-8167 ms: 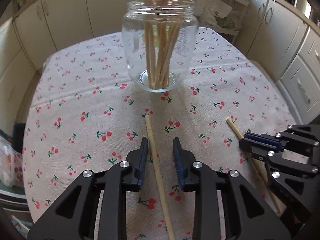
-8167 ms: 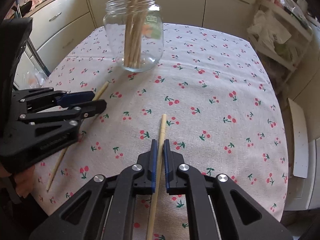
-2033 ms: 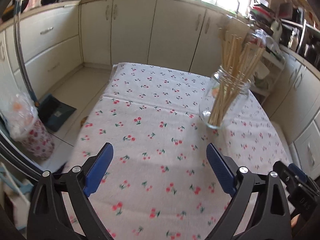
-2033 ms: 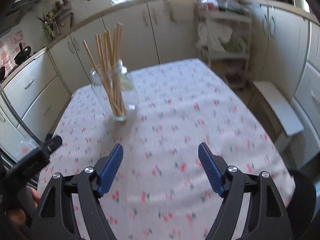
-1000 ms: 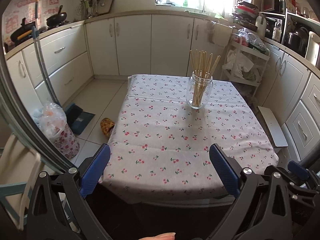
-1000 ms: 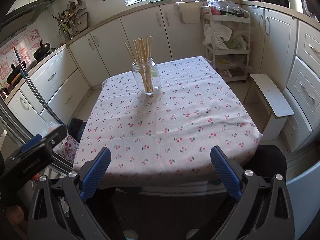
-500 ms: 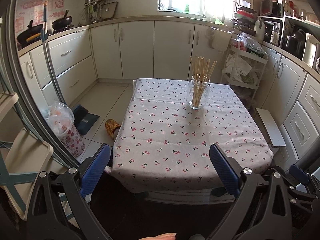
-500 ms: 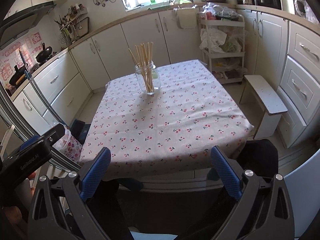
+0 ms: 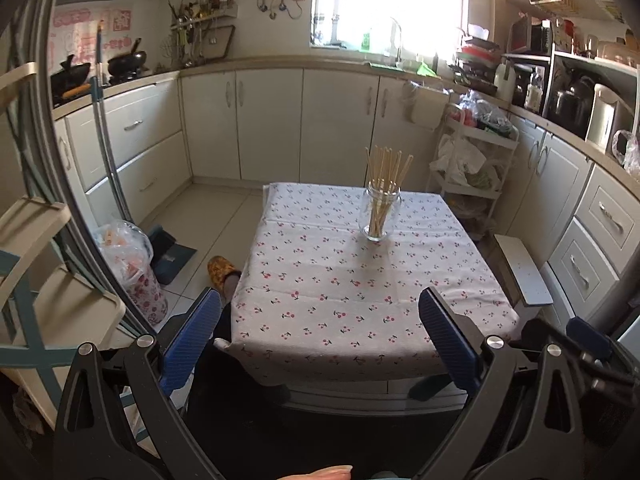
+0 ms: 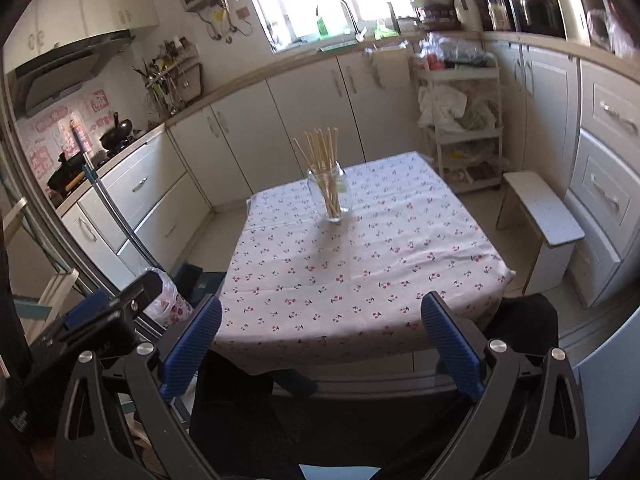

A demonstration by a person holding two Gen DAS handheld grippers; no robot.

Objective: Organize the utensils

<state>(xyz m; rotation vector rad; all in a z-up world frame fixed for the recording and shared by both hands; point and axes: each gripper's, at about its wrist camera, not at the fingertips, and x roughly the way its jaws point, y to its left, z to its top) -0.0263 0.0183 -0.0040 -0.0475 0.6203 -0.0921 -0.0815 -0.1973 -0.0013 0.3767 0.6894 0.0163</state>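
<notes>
We have drawn both grippers, left (image 9: pixel 320 334) and right (image 10: pixel 320 332), back from the table (image 9: pixel 360 280); their jaws, once closed on chopsticks (image 9: pixel 384 196), now gape, the chopsticks standing in the jar (image 9: pixel 378 216) far ahead.

Left gripper (image 9: pixel 320 338) — jaws spread wide, blue pads far apart, nothing between them. Right gripper (image 10: pixel 320 336) — likewise spread wide and empty, held level beside the left. A fingertip (image 9: pixel 316 472) shows at the near edge of the left wrist view.
</notes>
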